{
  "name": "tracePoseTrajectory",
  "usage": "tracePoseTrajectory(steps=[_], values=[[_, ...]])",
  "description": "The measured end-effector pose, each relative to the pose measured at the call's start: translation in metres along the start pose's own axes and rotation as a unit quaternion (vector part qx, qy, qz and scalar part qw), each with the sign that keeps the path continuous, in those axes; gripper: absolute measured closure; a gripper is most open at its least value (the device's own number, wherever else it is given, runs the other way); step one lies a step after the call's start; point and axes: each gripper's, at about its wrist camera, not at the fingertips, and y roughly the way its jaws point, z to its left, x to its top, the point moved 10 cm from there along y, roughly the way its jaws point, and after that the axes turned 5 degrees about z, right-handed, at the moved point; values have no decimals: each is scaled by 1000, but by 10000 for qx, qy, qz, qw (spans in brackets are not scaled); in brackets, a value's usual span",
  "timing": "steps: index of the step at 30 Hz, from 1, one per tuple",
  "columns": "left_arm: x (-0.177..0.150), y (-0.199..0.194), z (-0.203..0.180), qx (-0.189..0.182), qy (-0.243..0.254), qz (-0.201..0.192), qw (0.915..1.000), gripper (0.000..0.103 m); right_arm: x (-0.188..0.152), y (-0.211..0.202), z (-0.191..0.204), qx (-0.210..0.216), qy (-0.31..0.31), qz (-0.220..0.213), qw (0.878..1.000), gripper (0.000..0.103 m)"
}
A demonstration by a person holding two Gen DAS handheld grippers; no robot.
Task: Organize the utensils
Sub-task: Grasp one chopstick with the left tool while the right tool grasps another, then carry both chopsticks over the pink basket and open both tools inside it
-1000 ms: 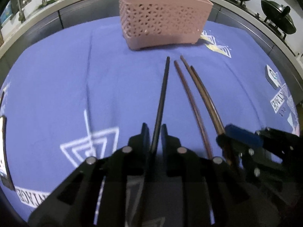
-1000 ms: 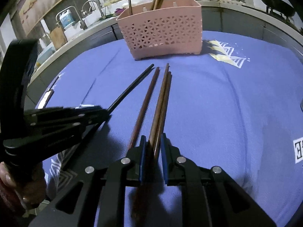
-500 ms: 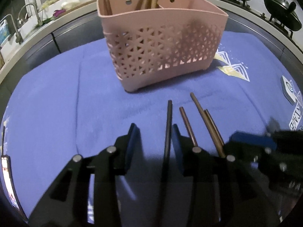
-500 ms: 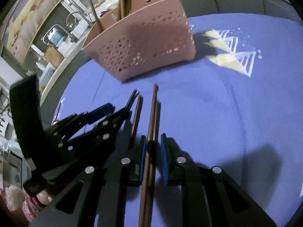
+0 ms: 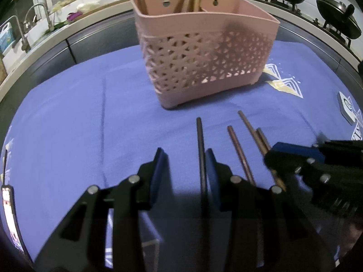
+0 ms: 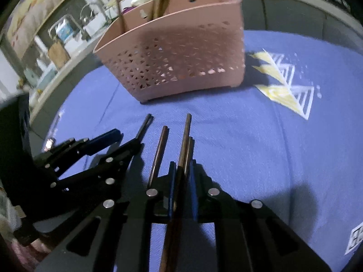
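Note:
A pink perforated utensil basket (image 5: 204, 52) stands on the blue cloth and holds several brown chopsticks; it also shows in the right wrist view (image 6: 177, 56). My left gripper (image 5: 185, 158) is open, with a black chopstick (image 5: 200, 145) lying against its right finger. A single brown chopstick (image 5: 239, 151) lies beside it. My right gripper (image 6: 182, 172) is shut on a pair of brown chopsticks (image 6: 185, 140), which point toward the basket. The right gripper shows in the left wrist view (image 5: 295, 156) at right.
The blue cloth (image 5: 79, 117) with white and yellow prints covers the table. A counter with a sink and taps (image 5: 34, 22) runs behind at left. Woks on a stove (image 5: 335, 20) stand at back right. A phone (image 5: 9, 215) lies at the left edge.
My left gripper opened and released the black chopstick, which lies on the cloth. Both grippers moved forward toward the basket, which looms larger. The right stays shut on the brown pair.

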Motion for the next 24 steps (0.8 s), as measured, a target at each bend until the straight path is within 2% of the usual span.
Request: tracePoseTrajectory(steps=[2, 8, 10, 14, 16, 18, 19, 21, 22, 24], values=[[0, 0, 1, 7, -7, -8, 10000, 67, 1, -3, -5, 98, 166, -5, 9998, 92], [3, 2, -2, 50, -21, -7, 10000, 67, 5, -3, -13, 38, 272, -32, 9996, 97], [4, 2, -4, 57, -13, -31, 10000, 67, 8, -1, -11, -106, 165, -61, 9998, 97], [6, 4, -6, 49, -13, -43, 10000, 67, 14, 3, -3, -772, -346, -180, 9963, 97], [8, 5, -6, 31, -23, -44, 10000, 67, 17, 6, 1, -906, -475, -230, 9945, 98], [12, 7, -7, -47, -6, -52, 10000, 77, 19, 8, 2, -941, -532, -227, 9939, 98], [13, 6, -9, -119, 11, -40, 9999, 95, 19, 8, 3, -917, -525, -193, 9942, 98], [11, 5, -13, -384, -45, 101, 9992, 98, 15, 7, 5, -451, -298, -44, 9985, 99], [10, 0, -13, -586, -121, 110, 9981, 99, 14, -1, 7, -260, -219, -127, 9993, 99], [11, -14, -7, -722, -216, -45, 9971, 99, 13, -18, 13, -71, -242, -351, 9991, 99]])
